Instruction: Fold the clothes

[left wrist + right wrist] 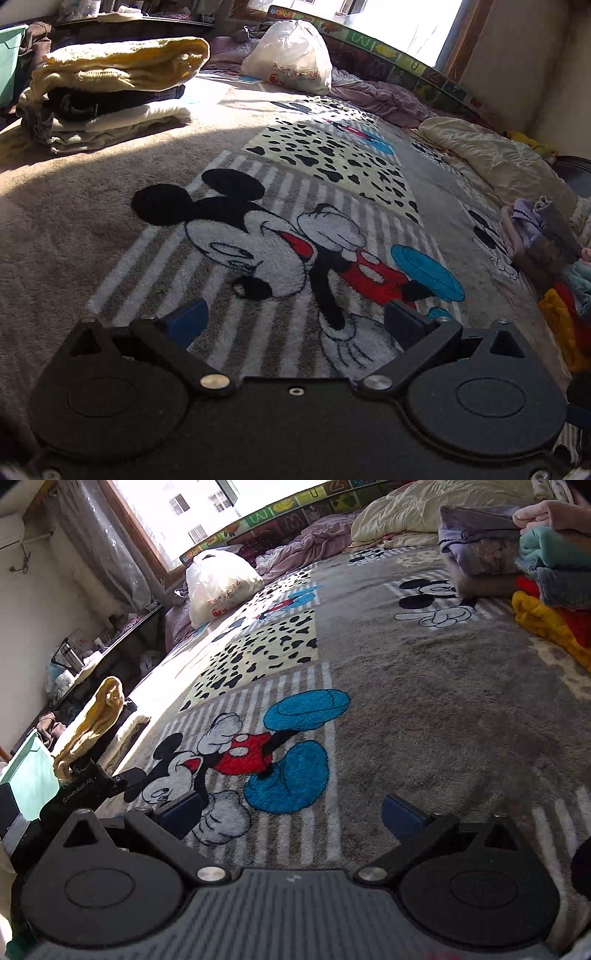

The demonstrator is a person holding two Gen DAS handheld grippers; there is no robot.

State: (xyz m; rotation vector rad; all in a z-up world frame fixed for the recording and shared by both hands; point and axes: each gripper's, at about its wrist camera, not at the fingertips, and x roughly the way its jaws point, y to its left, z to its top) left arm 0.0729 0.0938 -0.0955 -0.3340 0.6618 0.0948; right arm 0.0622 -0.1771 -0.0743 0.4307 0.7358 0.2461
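Note:
A folded stack of clothes (pixel 110 85) with a yellow towel on top lies at the far left of the bed; in the right wrist view this folded stack (pixel 99 716) shows at the left edge. A loose pile of clothes (pixel 546 236) in purple, grey, yellow and red sits at the right, and the same pile (pixel 517 565) fills the top right corner. My left gripper (pixel 295 319) is open over the cartoon-mouse blanket (pixel 74 221), nothing between its blue pads. My right gripper (pixel 291 812) is also open and empty above the blanket (pixel 443 709).
A white plastic bag (pixel 291 55) stands at the far side of the bed near the window. A cream duvet (pixel 498 158) and a crumpled lilac sheet (pixel 380 96) lie along the back. A teal bin (pixel 29 775) stands beside the bed at the left.

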